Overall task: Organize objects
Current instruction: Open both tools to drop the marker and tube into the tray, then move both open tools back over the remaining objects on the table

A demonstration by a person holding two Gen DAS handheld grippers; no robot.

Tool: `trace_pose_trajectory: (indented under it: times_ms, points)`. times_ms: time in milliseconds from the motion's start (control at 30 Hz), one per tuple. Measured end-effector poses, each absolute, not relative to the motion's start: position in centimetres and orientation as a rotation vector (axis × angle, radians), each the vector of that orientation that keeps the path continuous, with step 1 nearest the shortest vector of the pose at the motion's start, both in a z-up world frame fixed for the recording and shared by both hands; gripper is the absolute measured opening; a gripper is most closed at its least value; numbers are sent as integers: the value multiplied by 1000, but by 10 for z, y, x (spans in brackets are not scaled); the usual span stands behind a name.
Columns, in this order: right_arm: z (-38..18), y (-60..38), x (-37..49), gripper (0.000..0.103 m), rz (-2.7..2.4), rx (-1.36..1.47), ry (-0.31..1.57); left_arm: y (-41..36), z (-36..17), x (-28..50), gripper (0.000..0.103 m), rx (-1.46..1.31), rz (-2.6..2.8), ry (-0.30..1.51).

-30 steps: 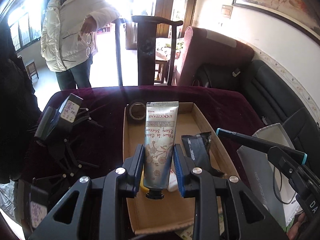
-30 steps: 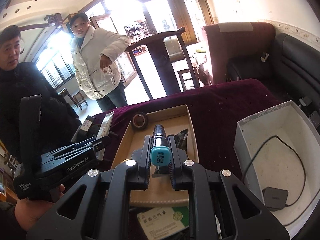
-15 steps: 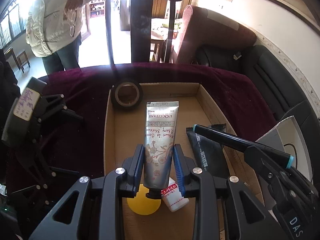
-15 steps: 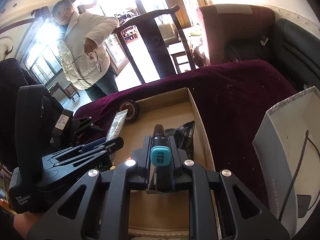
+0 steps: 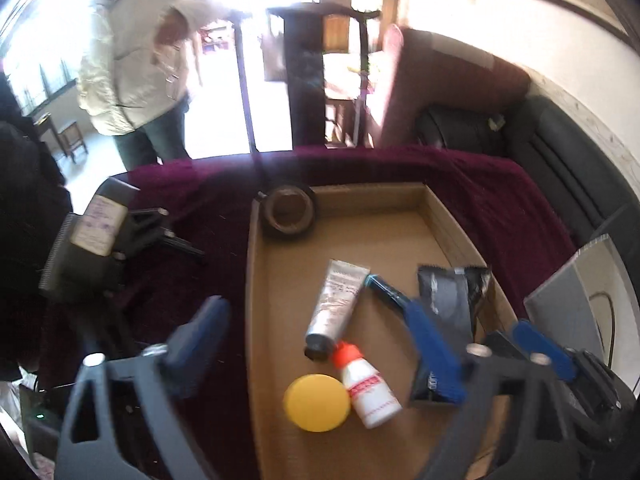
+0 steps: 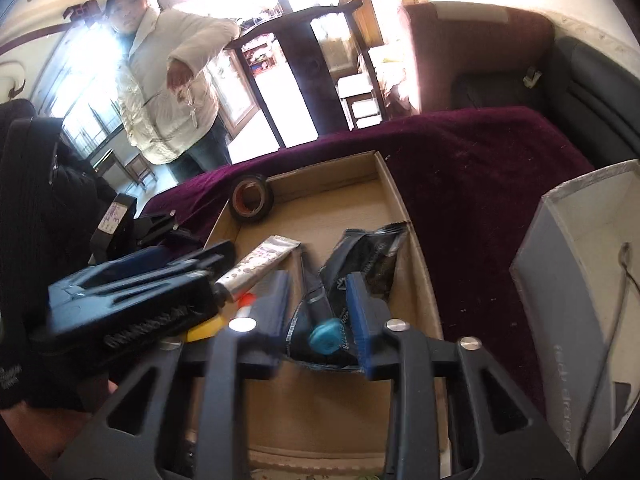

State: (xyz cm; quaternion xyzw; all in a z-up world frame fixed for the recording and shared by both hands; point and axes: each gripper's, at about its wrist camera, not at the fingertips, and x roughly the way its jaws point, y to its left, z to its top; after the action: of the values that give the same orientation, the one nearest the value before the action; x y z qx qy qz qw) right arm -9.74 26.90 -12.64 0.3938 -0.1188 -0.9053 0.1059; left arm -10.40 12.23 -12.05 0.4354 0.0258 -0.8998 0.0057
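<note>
A flat cardboard tray (image 5: 448,236) (image 6: 412,252) lies on the maroon cloth. In it lie a hand cream tube (image 5: 336,304) (image 6: 256,266), a black marker with a teal cap (image 5: 386,290) (image 6: 320,320), a black foil packet (image 5: 452,300) (image 6: 368,252), a white bottle with a red cap (image 5: 368,388) and a yellow round lid (image 5: 316,402). A tape roll (image 5: 288,216) (image 6: 252,198) leans on the tray's far left corner. My left gripper (image 5: 316,344) is open and empty above the tube. My right gripper (image 6: 320,304) is open, its jaws either side of the marker.
A grey-white open box (image 6: 580,280) with a cable stands right of the tray. Black device stands (image 5: 100,240) sit on the cloth to the left. A person in a white coat (image 6: 168,80) stands beyond the table by a dark chair (image 5: 320,80).
Both grippers opened. The left let go of the hand cream tube and the right let go of the marker; both now lie in the tray.
</note>
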Motion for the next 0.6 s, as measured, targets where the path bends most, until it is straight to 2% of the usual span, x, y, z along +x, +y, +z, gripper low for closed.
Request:
trace_pose_trajectory:
  times_ms: [33, 67, 100, 133, 600]
  points:
    - [-124, 272, -95, 51, -2677, 1147, -359, 117, -118, -103, 103, 1354, -2810, 99]
    - [-122, 275, -92, 78, -2684, 1137, -369, 113, -114, -101, 103, 1349, -2805, 119]
    - [-120, 277, -89, 95, -2687, 1131, -370, 111, -111, -99, 103, 1334, -2806, 121]
    - [-118, 278, -86, 99, -2693, 1123, -366, 110, -106, -95, 103, 1308, -2813, 114]
    - [-74, 281, -30, 102, -2742, 1004, -322, 101, -50, -21, 103, 1059, -2922, 134]
